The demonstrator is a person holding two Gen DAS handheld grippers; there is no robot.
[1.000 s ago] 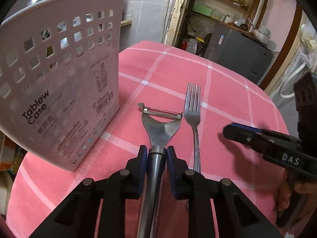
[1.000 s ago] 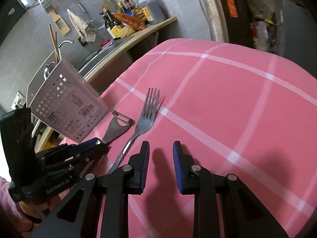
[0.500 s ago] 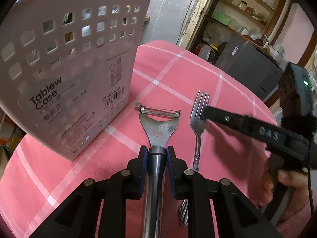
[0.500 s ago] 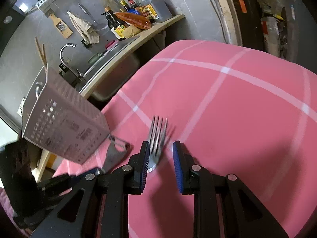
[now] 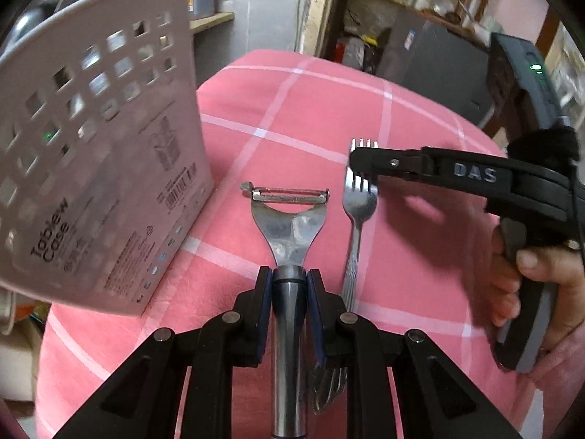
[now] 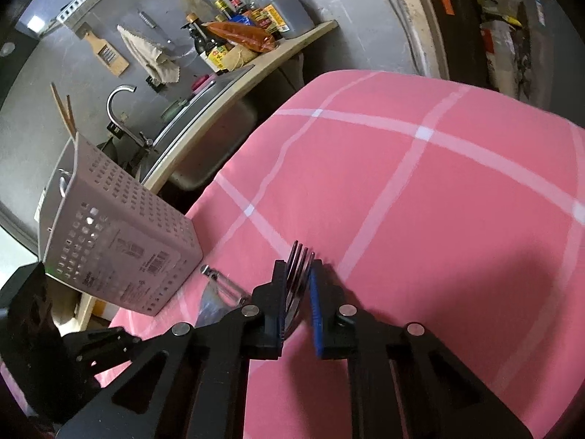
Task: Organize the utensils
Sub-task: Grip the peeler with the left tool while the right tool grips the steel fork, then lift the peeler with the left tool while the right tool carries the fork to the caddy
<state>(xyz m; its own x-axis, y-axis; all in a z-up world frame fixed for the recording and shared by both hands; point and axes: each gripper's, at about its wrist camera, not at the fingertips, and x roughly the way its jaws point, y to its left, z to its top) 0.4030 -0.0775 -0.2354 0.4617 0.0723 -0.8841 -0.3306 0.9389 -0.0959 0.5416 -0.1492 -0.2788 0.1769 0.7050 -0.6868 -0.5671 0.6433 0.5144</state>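
Observation:
My left gripper (image 5: 289,281) is shut on the handle of a steel peeler (image 5: 289,216), blade pointing away, over the pink checked tablecloth (image 5: 299,109). A steel fork (image 5: 358,201) lies just right of the peeler. My right gripper (image 6: 298,285) is open and straddles the fork's head (image 6: 298,267), a gap showing beside the blue pad; it also shows in the left wrist view (image 5: 362,162) above the tines. A white perforated utensil case (image 5: 98,168) stands at the left, and shows in the right wrist view (image 6: 117,245) with chopsticks in it.
A sink with tap (image 6: 124,117) and a shelf of sauce bottles (image 6: 248,25) lie beyond the table's far edge. A doorway with shelves and a dark cabinet (image 5: 438,55) stands behind the table. The cloth stretches to the right (image 6: 438,201).
My right gripper has moved in over the fork until its fingers straddle the tines. The left gripper has kept its hold on the peeler and shifted slightly.

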